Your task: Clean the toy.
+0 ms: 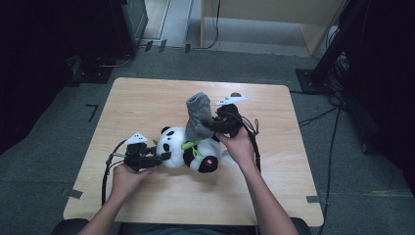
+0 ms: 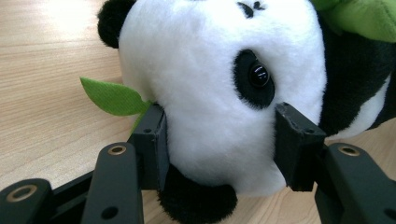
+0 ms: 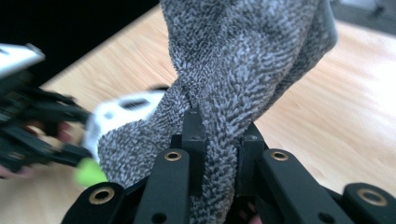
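Black jaws of the left tool bracket the plush panda by its head, pads sunk into the white fur: soft, light, squashy, so a head grip looks sound. Over to the right gripper view: the right tool is pinched nearly shut on a grey terry sock, limp, fuzzy and stretchy, best taken at the cuff. From above, the panda lies on its side mid-desk, green bamboo sprig at its chest, sock rising off its body.
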Motion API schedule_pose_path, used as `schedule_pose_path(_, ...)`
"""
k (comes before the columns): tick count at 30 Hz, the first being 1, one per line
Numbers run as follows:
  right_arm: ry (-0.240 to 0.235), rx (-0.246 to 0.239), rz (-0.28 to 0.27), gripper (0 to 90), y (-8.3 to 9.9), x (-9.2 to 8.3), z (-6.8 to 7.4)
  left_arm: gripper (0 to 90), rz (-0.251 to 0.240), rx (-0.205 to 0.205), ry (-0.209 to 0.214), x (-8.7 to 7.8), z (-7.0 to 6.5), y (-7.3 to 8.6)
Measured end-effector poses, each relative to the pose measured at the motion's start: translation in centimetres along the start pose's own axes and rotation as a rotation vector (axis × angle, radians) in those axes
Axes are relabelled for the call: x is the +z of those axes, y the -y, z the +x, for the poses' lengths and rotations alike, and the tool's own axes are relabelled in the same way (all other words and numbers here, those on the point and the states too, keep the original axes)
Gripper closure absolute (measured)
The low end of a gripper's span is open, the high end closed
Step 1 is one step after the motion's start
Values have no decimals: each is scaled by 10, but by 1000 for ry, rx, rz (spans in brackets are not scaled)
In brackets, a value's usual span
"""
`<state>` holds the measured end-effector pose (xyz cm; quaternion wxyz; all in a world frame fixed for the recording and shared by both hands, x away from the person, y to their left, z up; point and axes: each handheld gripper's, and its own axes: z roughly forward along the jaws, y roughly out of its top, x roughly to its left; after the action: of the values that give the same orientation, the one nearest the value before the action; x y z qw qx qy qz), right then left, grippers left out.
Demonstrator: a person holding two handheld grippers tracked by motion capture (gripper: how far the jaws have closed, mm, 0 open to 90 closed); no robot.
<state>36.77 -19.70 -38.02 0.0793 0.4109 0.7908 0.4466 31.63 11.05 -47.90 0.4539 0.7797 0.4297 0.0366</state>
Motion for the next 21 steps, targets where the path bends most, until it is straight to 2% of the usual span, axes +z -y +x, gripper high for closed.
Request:
schedule_pose_path(5,-82,-39,-56,798,-13,-7,25,442,-8,-2,1,0,-1,1)
schedule_pose_path(11,-203,-77,-90,798,-21,-3,53,440,-9,4,-2,-1,-1,2)
schedule_pose_path(15,-232,-81,-43,797,-16,17,62,438,-17,1,-6,-1,-2,3)
schedule_pose_path(18,-247,-71,12,796,-8,38,59,438,-14,5,-6,-1,-2,3)
schedule_pose_path(21,-229,-62,95,790,2,57,53,439,-7,6,-11,-1,-2,3)
